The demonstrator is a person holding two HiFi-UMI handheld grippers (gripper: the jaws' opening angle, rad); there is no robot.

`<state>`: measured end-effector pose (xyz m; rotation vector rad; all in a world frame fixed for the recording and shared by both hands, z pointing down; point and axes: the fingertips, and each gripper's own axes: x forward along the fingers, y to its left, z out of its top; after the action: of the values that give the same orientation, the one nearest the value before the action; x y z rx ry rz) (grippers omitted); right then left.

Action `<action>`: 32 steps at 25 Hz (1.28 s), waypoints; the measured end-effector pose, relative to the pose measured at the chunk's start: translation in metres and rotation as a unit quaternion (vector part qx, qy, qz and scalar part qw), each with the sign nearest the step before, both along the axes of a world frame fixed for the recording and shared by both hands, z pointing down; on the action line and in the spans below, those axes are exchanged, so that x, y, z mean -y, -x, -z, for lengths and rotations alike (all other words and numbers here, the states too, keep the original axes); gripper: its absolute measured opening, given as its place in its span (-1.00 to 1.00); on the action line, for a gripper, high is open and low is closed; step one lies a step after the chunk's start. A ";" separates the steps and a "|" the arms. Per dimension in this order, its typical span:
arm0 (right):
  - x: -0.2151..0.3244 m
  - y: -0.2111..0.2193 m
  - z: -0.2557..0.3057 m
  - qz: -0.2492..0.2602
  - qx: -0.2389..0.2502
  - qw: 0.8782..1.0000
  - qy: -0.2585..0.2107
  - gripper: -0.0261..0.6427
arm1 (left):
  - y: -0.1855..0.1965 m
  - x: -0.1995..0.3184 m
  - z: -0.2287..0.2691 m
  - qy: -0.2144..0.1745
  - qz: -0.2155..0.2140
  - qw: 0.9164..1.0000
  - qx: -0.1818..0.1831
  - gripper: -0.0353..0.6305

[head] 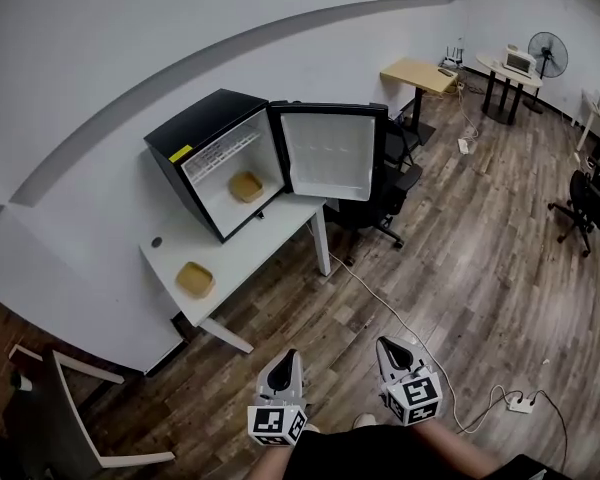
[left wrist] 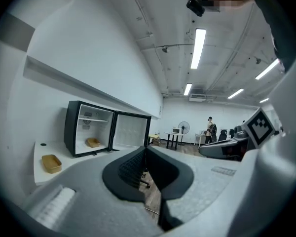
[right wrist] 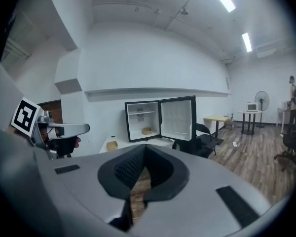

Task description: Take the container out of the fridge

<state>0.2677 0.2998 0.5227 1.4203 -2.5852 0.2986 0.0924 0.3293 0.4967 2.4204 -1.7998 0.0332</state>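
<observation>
Container [head: 246, 186]: the item to fetch, in neither gripper.

Left gripper [head: 287, 360]: jaws clenched pad to pad with nothing between them. It sits at the lower centre of the head view.

Right gripper [head: 388, 348]: jaws likewise pressed together and empty. It sits just right of the left one.

Floor [head: 460, 258]: wood planks, with a cable [head: 400, 318] running across them between the grippers and the table.

Table [head: 270, 236]: white, left of centre and well apart from both grippers.

Second container [head: 195, 278]: tan, at the table's near end, outside the fridge. Judged not to be the target.

Fridge [head: 195, 128]: black, standing on the table's far end. Its door [head: 330, 153] is swung wide to the right.

Container, place: tan and shallow, on the fridge's lower floor toward the back right. No view shows anything else beside it.

Step in hand, as judged: the approach, with the reach not begun.

Handling notes:
- Step over the cable.
- Spread one pair of jaws before entering the opening.
- Go in level, keeping off the door edge.
- Pinch one wall of the container, since it looks too wide to straddle.
- Lift slightly, then draw it straight out.
</observation>
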 end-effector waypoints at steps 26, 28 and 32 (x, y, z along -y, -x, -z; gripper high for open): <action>0.034 -0.055 -0.038 -0.049 -0.014 0.999 0.017 -0.92 | -0.027 0.059 -0.044 0.033 -0.019 0.999 0.014 -0.85; 0.054 -0.059 -0.035 -0.057 -0.016 0.998 0.017 -0.92 | -0.030 0.078 -0.040 0.028 -0.026 0.999 0.014 -0.85; 0.091 -0.050 -0.033 -0.054 -0.025 0.998 0.019 -0.92 | -0.026 0.114 -0.037 0.026 -0.029 0.999 0.009 -0.84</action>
<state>0.3180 0.2088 0.5560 1.5363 -2.4555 0.3221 0.1182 0.2150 0.5332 2.4447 -1.7129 0.1056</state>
